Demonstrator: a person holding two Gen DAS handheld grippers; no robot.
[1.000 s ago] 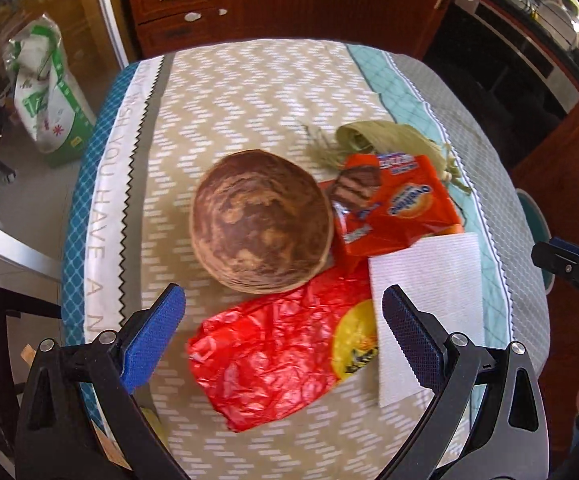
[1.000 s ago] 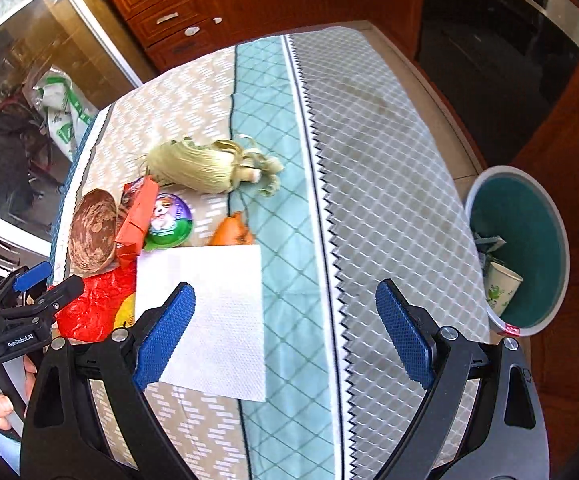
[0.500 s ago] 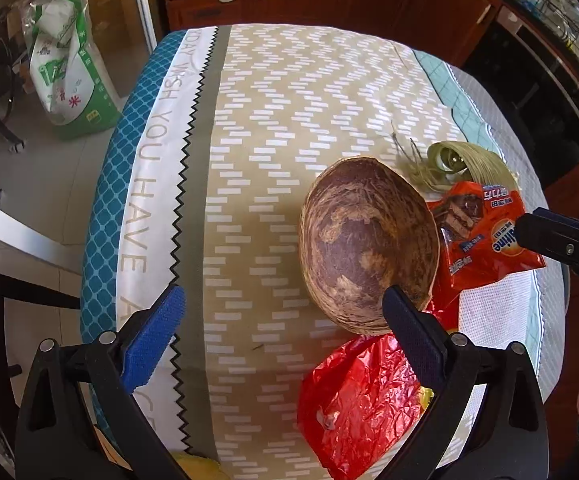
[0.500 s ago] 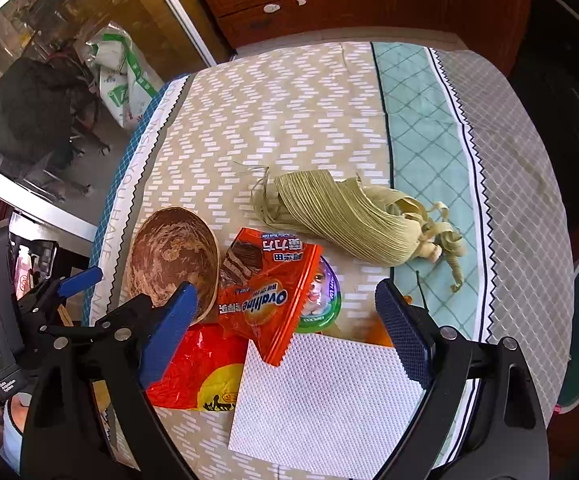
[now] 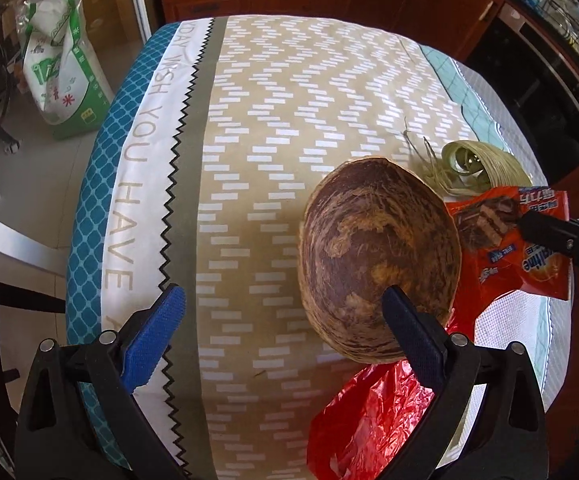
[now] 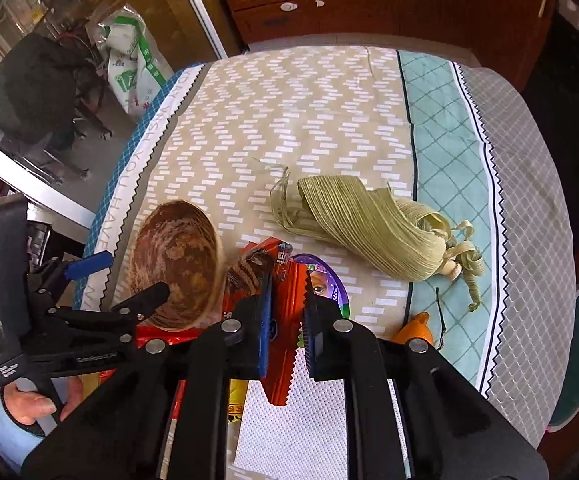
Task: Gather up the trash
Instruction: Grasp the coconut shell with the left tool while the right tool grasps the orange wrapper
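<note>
Clamping the orange wrapper (image 6: 285, 320), right gripper (image 6: 287, 328) just closed; left gripper (image 5: 281, 328) gapes astride the coconut shell (image 5: 377, 256) rim.

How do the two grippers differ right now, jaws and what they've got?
The right gripper has just closed its jaws and pinches the orange snack wrapper; the left gripper stands wide open, gripping nothing. The right one's pads press the wrapper from both sides; the left one straddles the rim of the coconut shell, one finger over its hollow. Both point steeply down at the table.
</note>
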